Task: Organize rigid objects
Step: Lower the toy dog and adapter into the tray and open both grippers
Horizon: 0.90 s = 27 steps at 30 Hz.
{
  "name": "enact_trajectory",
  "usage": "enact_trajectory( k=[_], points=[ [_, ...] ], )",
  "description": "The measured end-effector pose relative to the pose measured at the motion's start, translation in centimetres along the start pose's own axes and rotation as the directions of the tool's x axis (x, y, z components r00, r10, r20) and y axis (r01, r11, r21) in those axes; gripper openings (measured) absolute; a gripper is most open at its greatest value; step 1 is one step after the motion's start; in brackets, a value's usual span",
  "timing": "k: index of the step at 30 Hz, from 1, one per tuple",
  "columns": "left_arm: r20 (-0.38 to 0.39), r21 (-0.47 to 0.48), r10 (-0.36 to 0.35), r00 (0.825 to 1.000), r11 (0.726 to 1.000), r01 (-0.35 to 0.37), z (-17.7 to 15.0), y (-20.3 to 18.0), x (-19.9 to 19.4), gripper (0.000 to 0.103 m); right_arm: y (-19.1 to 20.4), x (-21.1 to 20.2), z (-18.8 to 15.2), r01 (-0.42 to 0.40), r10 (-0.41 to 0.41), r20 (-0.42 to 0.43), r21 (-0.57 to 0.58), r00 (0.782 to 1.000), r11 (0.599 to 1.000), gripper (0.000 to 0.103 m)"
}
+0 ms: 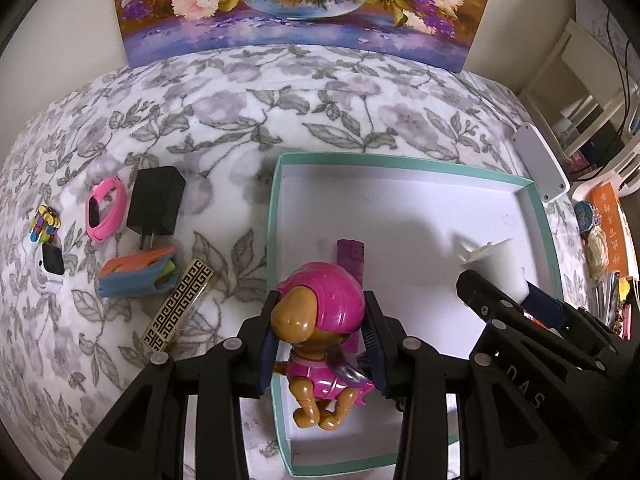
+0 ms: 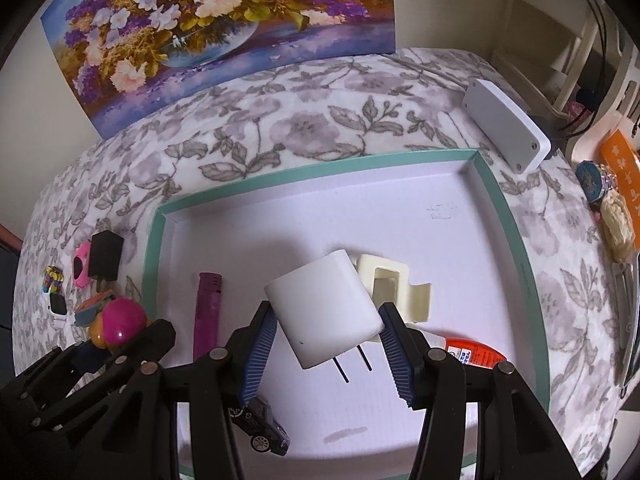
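My left gripper [image 1: 320, 320] is shut on a pink toy pup figure [image 1: 324, 320] and holds it over the near left edge of the teal-rimmed white box [image 1: 276, 208]. My right gripper [image 2: 326, 320] is shut on a white plug charger [image 2: 320, 308], prongs toward me, above the box floor [image 2: 400, 216]. In the box lie a purple lighter [image 2: 208, 312], a cream plastic holder [image 2: 392, 284], a glue bottle [image 2: 472, 354] and a dark toy car [image 2: 260, 424]. The right gripper also shows in the left wrist view [image 1: 504, 292].
Left of the box on the floral cloth lie a black charger [image 1: 156, 204], a pink band [image 1: 104, 208], a white smartwatch [image 1: 50, 268], a colourful clip bundle [image 1: 46, 222], a blue-orange case [image 1: 138, 272] and a gold-patterned bar [image 1: 180, 308]. A white slab [image 2: 508, 128] lies at the right.
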State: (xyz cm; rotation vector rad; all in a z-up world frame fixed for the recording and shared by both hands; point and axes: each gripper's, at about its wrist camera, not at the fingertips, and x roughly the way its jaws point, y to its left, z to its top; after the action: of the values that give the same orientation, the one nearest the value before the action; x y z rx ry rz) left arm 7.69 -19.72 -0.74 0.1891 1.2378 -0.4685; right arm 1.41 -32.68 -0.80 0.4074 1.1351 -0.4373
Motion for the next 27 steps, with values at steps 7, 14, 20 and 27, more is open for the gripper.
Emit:
enact_trajectory(
  k=[7, 14, 20, 27],
  points=[
    [0.006, -0.023, -0.013, 1.000, 1.000, 0.013, 0.2, 0.7, -0.6, 0.047, -0.1, -0.9, 0.3, -0.002, 0.002, 0.031, 0.004, 1.000, 1.000, 0.056],
    [0.031, -0.107, -0.003, 1.000, 0.994, 0.006, 0.8, 3.3, -2.3, 0.065, -0.1, -1.7, 0.5, 0.008, -0.008, 0.038, 0.012, 0.999, 1.000, 0.066],
    [0.023, -0.154, 0.074, 0.997, 0.986, -0.070, 0.8, 5.7, -2.7, 0.073, 0.9, -2.2, 0.4, 0.020, -0.019, 0.045, -0.013, 0.999, 1.000, 0.078],
    [-0.013, -0.196, 0.136, 0.991, 0.971, -0.136, 0.3, 7.9, -1.8, 0.093, 2.0, -1.9, 0.1, 0.046, -0.044, 0.041, -0.051, 0.998, 0.998, 0.084]
  ],
)
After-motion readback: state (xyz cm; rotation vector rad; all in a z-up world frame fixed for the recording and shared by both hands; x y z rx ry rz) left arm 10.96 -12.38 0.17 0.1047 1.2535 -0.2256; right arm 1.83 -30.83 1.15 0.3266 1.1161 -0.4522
